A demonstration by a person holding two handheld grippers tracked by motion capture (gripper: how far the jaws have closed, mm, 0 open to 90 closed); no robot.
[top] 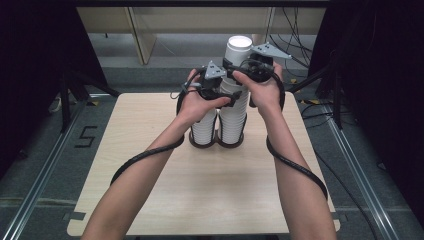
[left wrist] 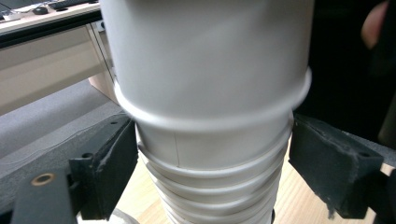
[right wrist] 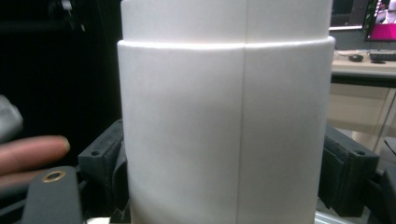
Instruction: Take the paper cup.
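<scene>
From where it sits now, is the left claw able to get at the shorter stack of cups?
Probably yes. The left claw straddles the tall stack; the shorter stack stands right beside it, lower, with bare table on its outer side. It must back off the tall stack first.

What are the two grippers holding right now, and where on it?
The right gripper clamps the side wall of the top cup on the taller stack. The left gripper straddles cups below; contact unclear.

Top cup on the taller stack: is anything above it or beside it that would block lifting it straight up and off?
Nothing visible does. The top cup is the highest thing on the taller stack, with open space above it. The right hand-held gripper is clamped on it; the left hand-held gripper brackets the cups below.
</scene>
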